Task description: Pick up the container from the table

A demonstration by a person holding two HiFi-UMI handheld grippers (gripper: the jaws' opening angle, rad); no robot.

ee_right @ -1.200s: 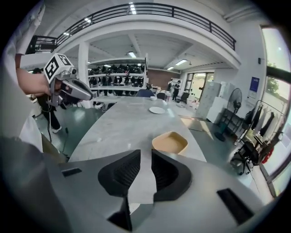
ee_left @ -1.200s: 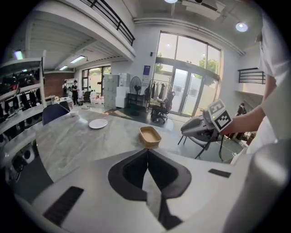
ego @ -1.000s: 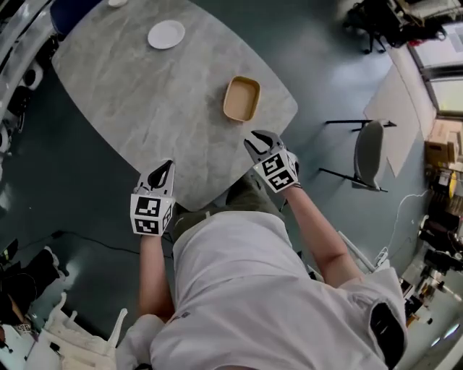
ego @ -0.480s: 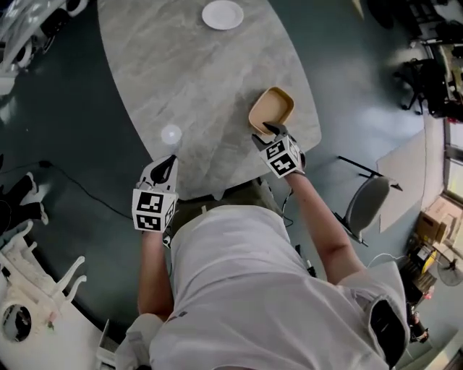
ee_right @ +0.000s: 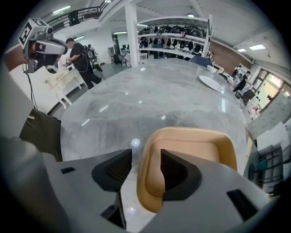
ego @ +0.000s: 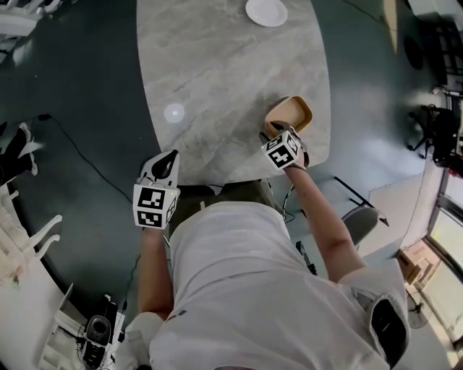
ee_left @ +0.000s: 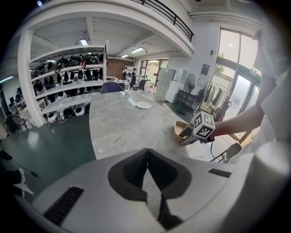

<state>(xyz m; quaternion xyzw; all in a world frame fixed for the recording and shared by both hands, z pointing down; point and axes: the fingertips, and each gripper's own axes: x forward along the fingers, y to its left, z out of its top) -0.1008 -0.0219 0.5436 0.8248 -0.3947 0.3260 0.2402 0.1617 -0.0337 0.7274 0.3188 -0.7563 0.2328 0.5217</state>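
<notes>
We see the tan container (ego: 295, 112) on the marble table (ego: 217, 79), near its right edge. Our right gripper (ego: 275, 131) straddles its near wall, jaws just opened wide and not clamping. Our left gripper (ego: 168, 160) hangs at the near edge, jaws together, empty.

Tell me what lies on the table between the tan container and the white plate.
Nothing but bare marble table between the container and the plate, with only light reflections on it. Head view and right gripper view both show this.
</notes>
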